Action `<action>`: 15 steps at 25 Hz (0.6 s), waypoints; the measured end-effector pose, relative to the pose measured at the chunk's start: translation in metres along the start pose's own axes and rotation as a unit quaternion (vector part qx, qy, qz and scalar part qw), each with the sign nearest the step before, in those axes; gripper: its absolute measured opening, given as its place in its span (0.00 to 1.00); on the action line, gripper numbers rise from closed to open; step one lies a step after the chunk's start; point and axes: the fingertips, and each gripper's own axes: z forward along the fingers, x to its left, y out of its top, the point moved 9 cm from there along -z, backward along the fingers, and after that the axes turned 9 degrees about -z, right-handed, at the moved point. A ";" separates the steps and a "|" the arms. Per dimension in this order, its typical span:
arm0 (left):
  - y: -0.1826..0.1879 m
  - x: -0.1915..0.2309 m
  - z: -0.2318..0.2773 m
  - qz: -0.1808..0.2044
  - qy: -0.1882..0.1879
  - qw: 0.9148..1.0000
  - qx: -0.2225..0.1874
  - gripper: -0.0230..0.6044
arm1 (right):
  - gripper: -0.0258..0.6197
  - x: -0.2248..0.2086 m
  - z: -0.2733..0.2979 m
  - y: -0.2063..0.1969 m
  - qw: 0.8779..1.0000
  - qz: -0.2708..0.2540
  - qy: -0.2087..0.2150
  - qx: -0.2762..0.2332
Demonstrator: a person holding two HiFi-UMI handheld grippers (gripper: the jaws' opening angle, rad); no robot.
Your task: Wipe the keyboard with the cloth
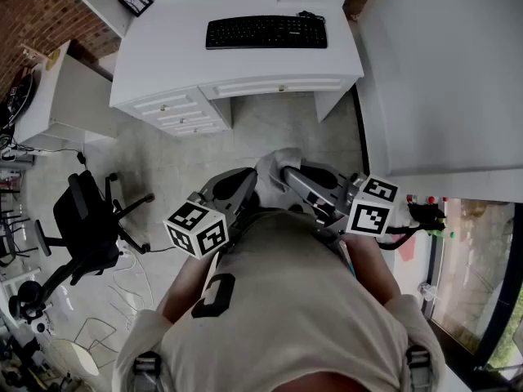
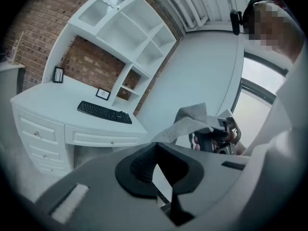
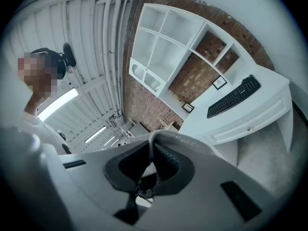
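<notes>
Well back from the desk (image 1: 163,55), my right gripper (image 3: 152,147) is clamped on the cloth (image 1: 274,164); my left gripper (image 2: 155,147) is closed on nothing. The keyboard (image 1: 266,32) lies on the desk.

Black keyboard (image 1: 266,32) on desk (image 1: 163,64), grey cloth (image 1: 274,163) apparently bunched

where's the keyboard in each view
Head view: keyboard at top centre, lying on the white desk.
Left gripper view: left of centre, at mid-height.
Right gripper view: right of centre, tilted.
Shared landmark: the white desk it lies on.
</notes>
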 end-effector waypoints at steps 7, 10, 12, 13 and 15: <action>-0.001 -0.007 -0.014 -0.005 0.019 0.999 -0.030 0.04 | 0.06 0.006 -0.006 -0.003 1.000 0.008 -0.003 0.003; 0.000 -0.007 -0.013 0.007 0.019 0.999 -0.026 0.04 | 0.06 0.004 0.000 -0.002 1.000 0.007 0.000 0.009; 0.001 -0.006 -0.013 0.014 0.016 1.000 -0.021 0.04 | 0.06 0.003 0.007 -0.002 1.000 0.010 -0.002 0.014; 0.002 -0.005 -0.014 0.016 0.016 1.000 -0.021 0.04 | 0.06 0.003 0.010 -0.002 1.000 0.011 -0.003 0.016; 0.005 0.000 -0.020 0.017 0.017 0.999 -0.023 0.04 | 0.06 0.004 0.019 -0.002 1.000 0.010 0.000 0.021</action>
